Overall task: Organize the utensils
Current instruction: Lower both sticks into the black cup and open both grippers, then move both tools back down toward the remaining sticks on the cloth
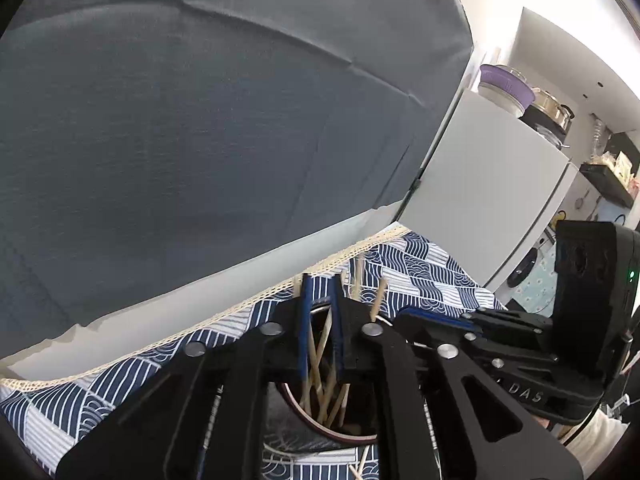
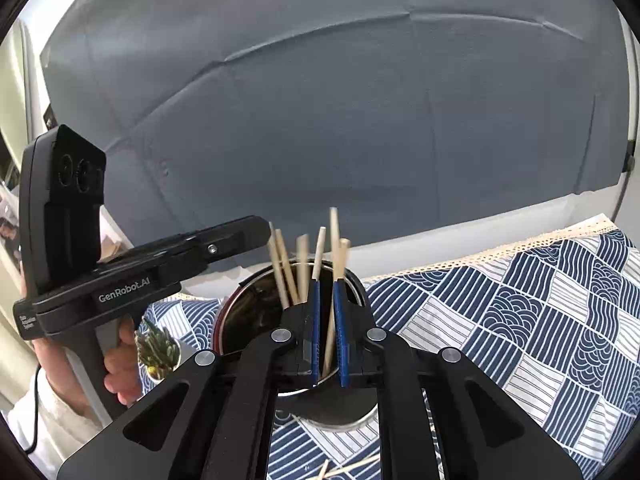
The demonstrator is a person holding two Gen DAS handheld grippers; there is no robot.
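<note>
A round metal holder (image 2: 248, 300) with a red rim stands on the patterned tablecloth and holds several wooden chopsticks (image 2: 286, 268). My right gripper (image 2: 327, 284) hovers just above the holder, jaws slightly apart, with one chopstick (image 2: 333, 300) standing between the blue pads. My left gripper (image 1: 319, 284) sits over the same holder (image 1: 320, 420), jaws slightly apart, chopsticks (image 1: 320, 360) showing between the pads; no clear grip. The left gripper body also shows in the right wrist view (image 2: 160, 264).
A blue-and-white wave-pattern tablecloth (image 2: 520, 312) with a lace edge covers the table. A grey backdrop (image 2: 320, 120) hangs behind. A small potted plant (image 2: 158, 348) stands left of the holder. Loose chopsticks (image 2: 348, 468) lie near the front. A white fridge (image 1: 480, 184) stands at right.
</note>
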